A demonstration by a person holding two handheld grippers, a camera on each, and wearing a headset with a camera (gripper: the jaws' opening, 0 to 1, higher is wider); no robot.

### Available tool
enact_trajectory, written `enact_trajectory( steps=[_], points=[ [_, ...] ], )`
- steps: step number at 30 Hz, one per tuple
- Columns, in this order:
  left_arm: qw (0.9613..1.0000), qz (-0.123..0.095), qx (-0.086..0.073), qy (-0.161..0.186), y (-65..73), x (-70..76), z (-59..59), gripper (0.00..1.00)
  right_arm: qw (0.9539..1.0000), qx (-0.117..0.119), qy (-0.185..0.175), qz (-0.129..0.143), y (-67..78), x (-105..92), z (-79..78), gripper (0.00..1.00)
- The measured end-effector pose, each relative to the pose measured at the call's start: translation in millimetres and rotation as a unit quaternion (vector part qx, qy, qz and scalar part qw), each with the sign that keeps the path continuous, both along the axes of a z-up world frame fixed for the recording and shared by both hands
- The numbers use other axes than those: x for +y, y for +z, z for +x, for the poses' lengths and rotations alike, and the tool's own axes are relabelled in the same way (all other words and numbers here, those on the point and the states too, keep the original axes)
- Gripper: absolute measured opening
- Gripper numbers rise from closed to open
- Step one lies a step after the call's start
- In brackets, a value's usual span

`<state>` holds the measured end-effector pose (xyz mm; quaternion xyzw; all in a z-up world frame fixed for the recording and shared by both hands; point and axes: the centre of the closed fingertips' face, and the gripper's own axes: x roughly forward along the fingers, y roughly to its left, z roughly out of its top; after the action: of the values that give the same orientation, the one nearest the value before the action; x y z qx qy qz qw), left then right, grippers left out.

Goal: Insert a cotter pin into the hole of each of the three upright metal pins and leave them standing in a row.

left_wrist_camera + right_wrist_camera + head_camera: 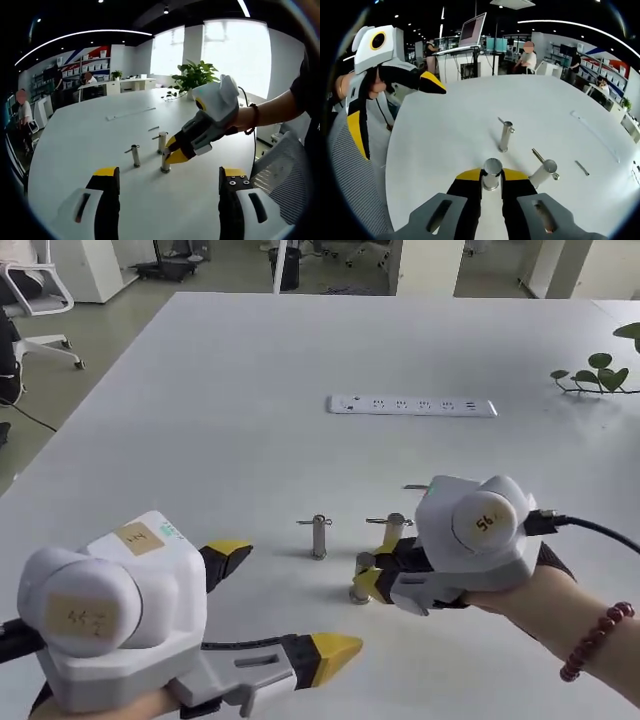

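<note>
Three upright metal pins stand near the middle of the white table. The left pin (319, 537) (506, 136) carries a cotter pin through its top, and so does the far right pin (394, 528) (543, 173). My right gripper (368, 576) (492, 176) is shut on the nearest pin (360, 580) (492, 169) (165, 161), which stands on the table. A loose cotter pin (415, 486) (581, 167) (153, 128) lies beyond them. My left gripper (285, 605) (169, 172) hovers open at the near left, holding nothing.
A white power strip (412, 405) (131, 113) lies farther back on the table (220, 420). A plant sprig (595, 375) sits at the right edge. Office chairs and desks stand beyond the table, with people seated in the background.
</note>
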<state>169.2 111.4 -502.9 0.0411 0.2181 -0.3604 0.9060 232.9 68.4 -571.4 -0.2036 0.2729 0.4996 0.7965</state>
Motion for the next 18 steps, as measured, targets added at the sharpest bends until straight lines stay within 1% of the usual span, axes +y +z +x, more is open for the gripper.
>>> enact_trajectory(
  steps=[1, 6, 8, 9, 12, 14, 16, 18],
  points=[
    [1.0000, 0.000, 0.000, 0.000, 0.3, -0.2, 0.1, 0.81, 1.0000, 0.002, -0.003, 0.008, 1.8, 0.0, 0.7, 0.09],
    [1.0000, 0.001, -0.002, -0.001, 0.8, -1.0, 1.1, 0.82, 0.9998, 0.004, 0.001, 0.017, 8.2, -1.1, -1.2, 0.13],
    [1.0000, 0.001, -0.002, 0.000, 0.9, -1.4, 1.7, 0.82, 0.9996, 0.012, -0.001, 0.027, 12.8, -1.3, -1.7, 0.13],
    [1.0000, 0.001, -0.003, 0.001, 0.9, -1.6, 1.9, 0.82, 0.9995, 0.015, -0.001, 0.028, 14.8, -2.2, -1.8, 0.15],
    [1.0000, -0.001, -0.003, 0.003, 1.2, -2.5, 2.9, 0.82, 0.9997, 0.013, 0.001, 0.019, 18.1, -7.1, -1.4, 0.17],
    [1.0000, -0.002, -0.002, 0.004, 1.1, -2.9, 3.6, 0.82, 0.9996, 0.017, -0.001, 0.020, 22.1, -11.1, -0.5, 0.17],
    [1.0000, 0.002, -0.002, 0.008, 0.1, -1.7, 5.2, 0.82, 0.9996, 0.019, 0.000, 0.020, 26.7, -15.1, 0.2, 0.17],
    [0.9999, 0.006, -0.003, 0.012, -0.8, -0.3, 6.7, 0.82, 0.9998, 0.014, 0.003, 0.014, 30.1, -19.5, 1.3, 0.17]
  ],
)
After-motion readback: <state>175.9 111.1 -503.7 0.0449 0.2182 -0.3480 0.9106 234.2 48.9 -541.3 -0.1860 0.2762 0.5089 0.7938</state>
